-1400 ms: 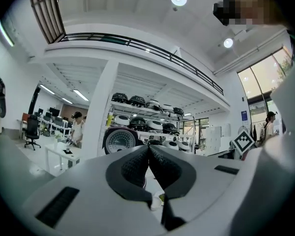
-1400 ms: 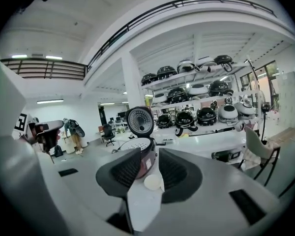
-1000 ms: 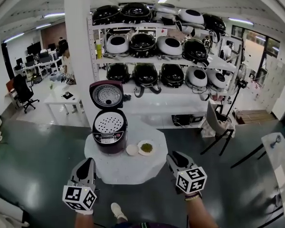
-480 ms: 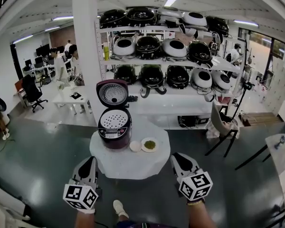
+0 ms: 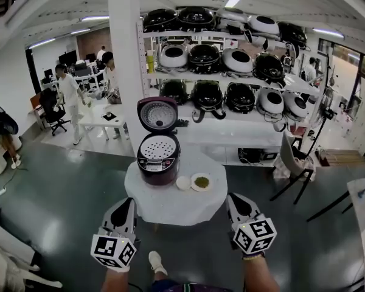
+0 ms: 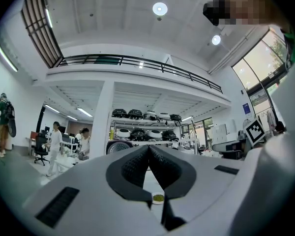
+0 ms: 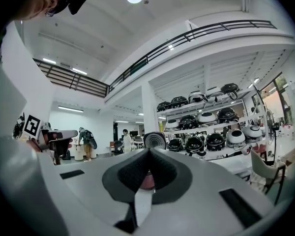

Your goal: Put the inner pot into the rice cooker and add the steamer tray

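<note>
**Both grippers shut and empty, short of the bench; tray sits in the open cooker**

The rice cooker [image 5: 159, 166] stands on the far left part of a round white bench [image 5: 170, 208], with its lid [image 5: 157, 115] raised upright behind it. The white, perforated steamer tray [image 5: 159, 148] lies in the top of the cooker and covers the opening, so the pot under it cannot be seen. Just right of the cooker, on the same bench, are a small bowl [image 5: 183, 183] and a plate [image 5: 201, 182] with something green on it; the two sit side by side, very close or touching.

The left gripper [image 5: 128, 202] is held over the floor at the near edge of the bench, on its left side, pointing towards the cooker. Its fingers [image 6: 132, 166] are pressed together with nothing between them; the plate shows below them, further off.

The right gripper [image 5: 233, 197] is at the near right edge of the bench, well apart from the cooker. Its fingers [image 7: 132, 173] have just been closing and now meet, holding nothing; the cooker's dark red body shows behind them.

Behind the bench stand a white pillar [image 5: 125, 59] and shelves [image 5: 198, 75] filled with many more cookers.
</note>
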`<action>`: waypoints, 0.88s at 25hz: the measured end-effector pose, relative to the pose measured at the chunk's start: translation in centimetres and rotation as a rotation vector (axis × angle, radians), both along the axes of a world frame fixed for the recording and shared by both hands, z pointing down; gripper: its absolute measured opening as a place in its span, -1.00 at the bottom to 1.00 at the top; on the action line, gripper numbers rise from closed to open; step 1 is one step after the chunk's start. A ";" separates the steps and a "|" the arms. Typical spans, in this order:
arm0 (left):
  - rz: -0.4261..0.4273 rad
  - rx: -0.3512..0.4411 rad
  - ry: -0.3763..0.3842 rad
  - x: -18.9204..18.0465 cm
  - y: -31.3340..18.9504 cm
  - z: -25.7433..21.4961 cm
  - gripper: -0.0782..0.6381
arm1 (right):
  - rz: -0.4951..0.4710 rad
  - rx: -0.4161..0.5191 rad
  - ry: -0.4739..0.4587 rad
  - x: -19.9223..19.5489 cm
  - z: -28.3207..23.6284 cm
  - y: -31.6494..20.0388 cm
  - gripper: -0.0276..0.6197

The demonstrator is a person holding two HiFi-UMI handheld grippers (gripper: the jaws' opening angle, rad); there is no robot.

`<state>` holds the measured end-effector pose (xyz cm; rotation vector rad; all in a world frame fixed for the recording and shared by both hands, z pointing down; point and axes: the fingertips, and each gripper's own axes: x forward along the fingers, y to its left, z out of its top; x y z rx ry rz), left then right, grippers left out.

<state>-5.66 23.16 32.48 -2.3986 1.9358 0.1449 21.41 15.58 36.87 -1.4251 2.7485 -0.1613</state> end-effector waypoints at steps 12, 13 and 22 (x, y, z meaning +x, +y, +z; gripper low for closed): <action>-0.020 -0.025 0.013 -0.5 0.5 1.3 -0.72 | -0.025 -0.023 0.002 -0.3 0.4 0.0 -0.90; -0.020 -0.024 0.013 -0.5 0.5 1.2 -0.72 | -0.028 -0.023 0.002 -0.4 0.3 -0.1 -0.90; -0.027 -0.021 0.013 -0.7 1.3 1.4 -0.72 | -0.046 -0.022 -0.001 -1.2 0.5 0.4 -0.90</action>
